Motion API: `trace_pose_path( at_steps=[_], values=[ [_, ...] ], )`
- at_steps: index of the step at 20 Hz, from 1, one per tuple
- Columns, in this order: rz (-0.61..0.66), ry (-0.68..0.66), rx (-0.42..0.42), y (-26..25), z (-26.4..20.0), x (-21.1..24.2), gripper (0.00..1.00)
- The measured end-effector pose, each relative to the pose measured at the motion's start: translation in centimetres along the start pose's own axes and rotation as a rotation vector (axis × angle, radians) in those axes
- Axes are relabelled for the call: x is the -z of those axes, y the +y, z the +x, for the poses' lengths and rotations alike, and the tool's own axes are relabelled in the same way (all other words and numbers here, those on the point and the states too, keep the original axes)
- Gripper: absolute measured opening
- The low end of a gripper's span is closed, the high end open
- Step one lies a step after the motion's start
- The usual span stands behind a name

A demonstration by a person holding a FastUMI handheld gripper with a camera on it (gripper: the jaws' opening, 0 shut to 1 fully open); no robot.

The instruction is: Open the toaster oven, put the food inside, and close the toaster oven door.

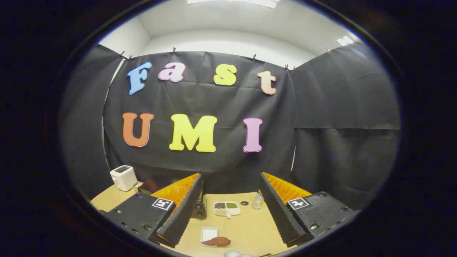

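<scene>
My gripper [230, 178] is held high above a tan table [250, 228], open wide with nothing between its fingers. Between the fingers and far below them, a brown piece of food [216, 241] lies at the near edge of a small white tray [208, 233]. A dark toaster oven [198, 210] stands at the back left of the table. It is mostly hidden behind my left finger [182, 210], and I cannot tell whether its door is open.
A white divided dish [227, 209] holding beans and grains sits beyond the food, with a small black disc [244, 203] and a small clear bottle [257, 202] to its right. A white pop-up toaster [123, 177] stands at the table's far left corner. Black cloth walls the booth.
</scene>
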State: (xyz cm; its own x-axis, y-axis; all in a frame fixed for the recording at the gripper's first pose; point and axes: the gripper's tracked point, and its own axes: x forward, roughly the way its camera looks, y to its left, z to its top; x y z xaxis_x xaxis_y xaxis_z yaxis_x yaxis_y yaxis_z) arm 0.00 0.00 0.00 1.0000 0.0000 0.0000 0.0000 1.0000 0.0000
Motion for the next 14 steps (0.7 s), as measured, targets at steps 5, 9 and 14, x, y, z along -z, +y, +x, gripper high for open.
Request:
trace_pose_path(
  at_steps=[5, 9, 14],
  values=[
    [0.000, 0.008, -0.020, 1.8, 0.9, 0.4, 1.00],
    [0.005, -0.003, -0.023, 2.8, 1.8, 0.2, 1.00],
    [0.003, 0.016, -0.033, 3.9, 2.9, 0.9, 1.00]
  ],
)
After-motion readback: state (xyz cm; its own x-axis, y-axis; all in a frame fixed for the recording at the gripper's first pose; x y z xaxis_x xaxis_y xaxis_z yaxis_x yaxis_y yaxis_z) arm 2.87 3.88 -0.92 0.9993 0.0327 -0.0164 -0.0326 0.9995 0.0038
